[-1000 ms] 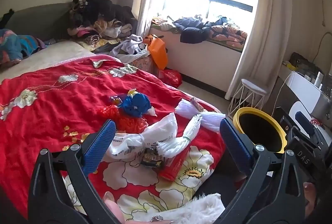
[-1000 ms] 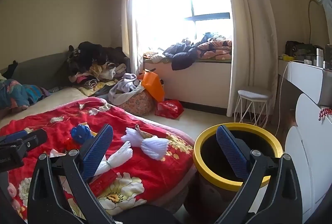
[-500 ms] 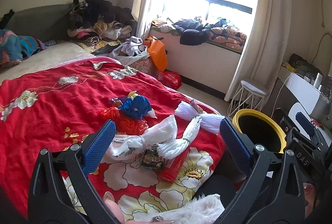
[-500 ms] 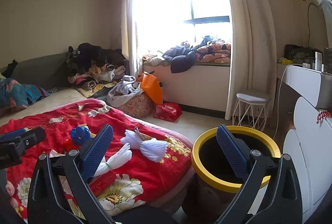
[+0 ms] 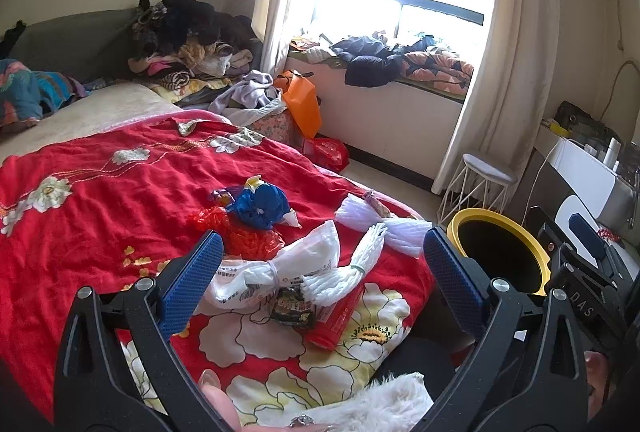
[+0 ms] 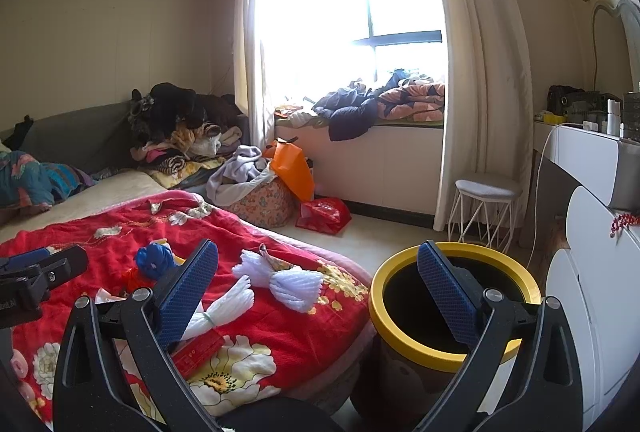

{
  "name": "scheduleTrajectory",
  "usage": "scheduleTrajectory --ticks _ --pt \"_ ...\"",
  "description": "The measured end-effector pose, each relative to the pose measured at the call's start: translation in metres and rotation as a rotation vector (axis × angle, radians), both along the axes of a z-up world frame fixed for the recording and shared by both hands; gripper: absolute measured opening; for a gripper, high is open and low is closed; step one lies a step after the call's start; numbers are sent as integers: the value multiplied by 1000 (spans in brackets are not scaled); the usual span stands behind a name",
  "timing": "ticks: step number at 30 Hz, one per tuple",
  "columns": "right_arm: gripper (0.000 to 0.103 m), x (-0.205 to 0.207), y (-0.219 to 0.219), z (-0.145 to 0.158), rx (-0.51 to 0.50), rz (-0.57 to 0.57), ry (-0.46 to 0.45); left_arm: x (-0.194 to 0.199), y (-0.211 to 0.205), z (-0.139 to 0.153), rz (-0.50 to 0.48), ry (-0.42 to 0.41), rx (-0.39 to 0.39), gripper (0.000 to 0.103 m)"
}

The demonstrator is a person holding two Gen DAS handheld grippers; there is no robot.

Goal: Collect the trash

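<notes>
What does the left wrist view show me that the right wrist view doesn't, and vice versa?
Only the left wrist view shows the dark snack wrapper under the knotted white plastic bag, plus fingertips at the bottom edge. Only the right wrist view shows the ceiling, the full yellow-rimmed bin wall and the left gripper's body. Both show the red floral blanket, blue crumpled bag, red flat packet and open jaws.

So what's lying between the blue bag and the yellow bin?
In the left wrist view, two bundles of white foam netting lie on the red quilt between the blue bag and the bin.
</notes>
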State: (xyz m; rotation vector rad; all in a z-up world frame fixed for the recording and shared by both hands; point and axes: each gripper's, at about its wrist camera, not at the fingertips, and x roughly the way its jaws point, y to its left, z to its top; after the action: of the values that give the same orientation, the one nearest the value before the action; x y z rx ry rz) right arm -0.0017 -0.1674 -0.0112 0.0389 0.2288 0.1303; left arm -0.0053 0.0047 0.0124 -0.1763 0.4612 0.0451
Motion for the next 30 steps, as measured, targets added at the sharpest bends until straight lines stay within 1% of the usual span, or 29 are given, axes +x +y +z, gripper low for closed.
scheduleTrajectory --ticks 16,20,23,26,30 --pt "97 -1 -1 -1 2 1 3 0 1 2 -6 5 -2 93" --pt "97 -1 -3 -2 -1 -1 13 1 2 0 -12 19 2 93" --pt "97 3 -1 -5 -6 8 27 5 12 -4 -20 37 -26 93" --pt "97 10 6 -10 -23 24 39 9 25 -8 14 55 -37 93" --pt "97 21 18 -11 -33 65 67 12 45 -10 68 56 -61 93"
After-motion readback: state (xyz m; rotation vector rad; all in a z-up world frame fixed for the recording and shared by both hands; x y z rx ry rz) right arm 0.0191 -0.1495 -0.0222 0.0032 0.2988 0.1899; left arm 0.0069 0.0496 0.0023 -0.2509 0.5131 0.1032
